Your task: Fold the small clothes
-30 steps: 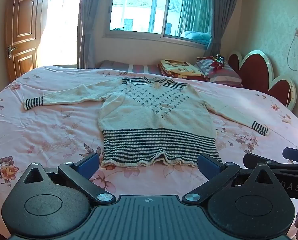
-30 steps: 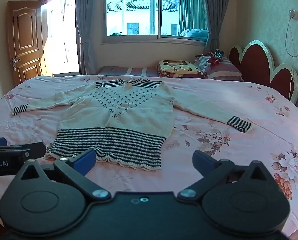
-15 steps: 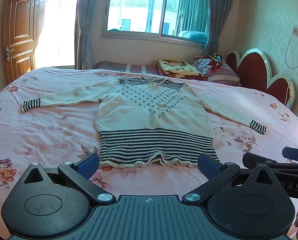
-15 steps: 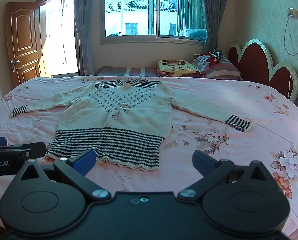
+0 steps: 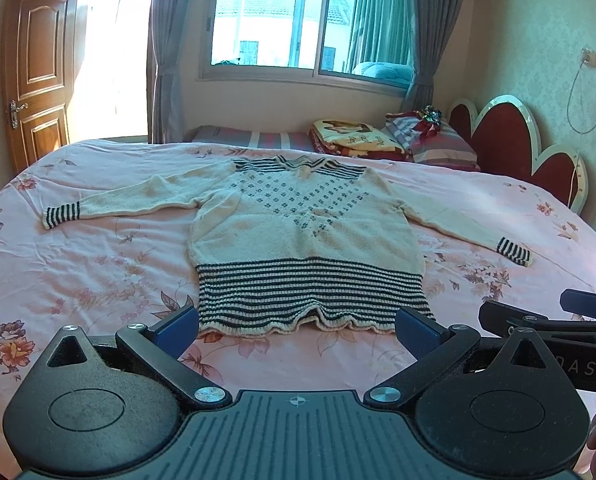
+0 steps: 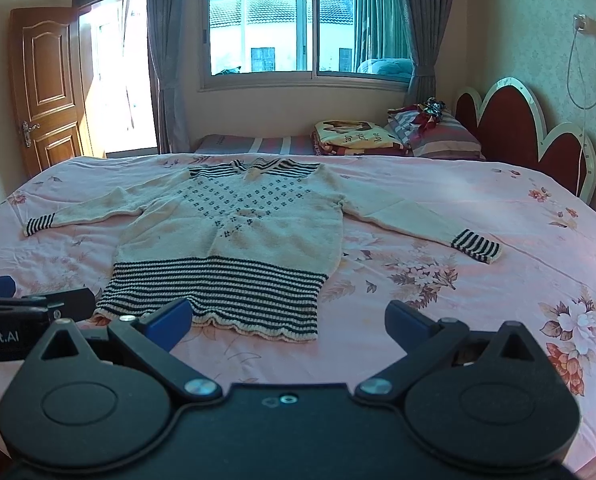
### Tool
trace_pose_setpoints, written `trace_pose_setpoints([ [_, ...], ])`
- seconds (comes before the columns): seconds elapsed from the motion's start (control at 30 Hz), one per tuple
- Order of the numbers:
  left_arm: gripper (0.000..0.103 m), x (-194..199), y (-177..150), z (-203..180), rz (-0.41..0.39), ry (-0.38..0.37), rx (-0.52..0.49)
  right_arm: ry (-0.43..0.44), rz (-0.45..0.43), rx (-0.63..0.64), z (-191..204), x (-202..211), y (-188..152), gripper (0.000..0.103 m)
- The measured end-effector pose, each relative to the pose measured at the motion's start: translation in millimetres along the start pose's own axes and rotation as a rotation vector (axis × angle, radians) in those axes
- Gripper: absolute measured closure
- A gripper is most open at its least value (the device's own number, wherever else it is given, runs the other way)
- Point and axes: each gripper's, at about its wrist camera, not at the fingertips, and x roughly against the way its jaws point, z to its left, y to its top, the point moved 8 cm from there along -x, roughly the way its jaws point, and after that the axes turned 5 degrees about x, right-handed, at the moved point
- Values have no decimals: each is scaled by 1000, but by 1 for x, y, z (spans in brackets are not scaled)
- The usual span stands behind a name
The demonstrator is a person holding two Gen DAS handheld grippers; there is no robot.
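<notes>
Change: since a second ago, your two views have barely shifted; the sweater (image 5: 306, 236) sits a touch lower in the left frame, nothing on the bed has moved.
Left gripper: your left gripper (image 5: 296, 330) hangs short of the striped hem (image 5: 310, 300), fingers spread wide, holding nothing.
Right gripper: your right gripper (image 6: 288, 320) hovers beside it, fingers likewise apart and empty, aimed past the hem's right corner.
Sweater: it lies flat and face up on the pink floral bed (image 5: 58, 264), collar toward the window, both sleeves stretched out sideways, striped cuffs (image 6: 476, 245) well apart from the body.
Stage: by my reading, folding has not begun; you are lining up the first grab.
Risk, grip: the knit looks thick and loose, so a shallow pinch may catch only the top layer and drag the body askew.
Risk, sheet: pressing low could snag the bedsheet with the hem.
Risk, sleeves: lifting the hem first may let the sleeves trail and bunch.
</notes>
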Motion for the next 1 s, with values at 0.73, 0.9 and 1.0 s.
trace_pose_setpoints([
  [0.73,0,-1,-1,-2,-2,-4,-11,-7,1,-7,-4,0,-2,1],
  [0.9,0,-1,-1,-2,0,-3,-10,-8,2,-8,-4,0,-2,1],
  [1.0,0,-1,-1,-1,-1,-1,-10,-7,1,-8,-4,0,-2,1],
])
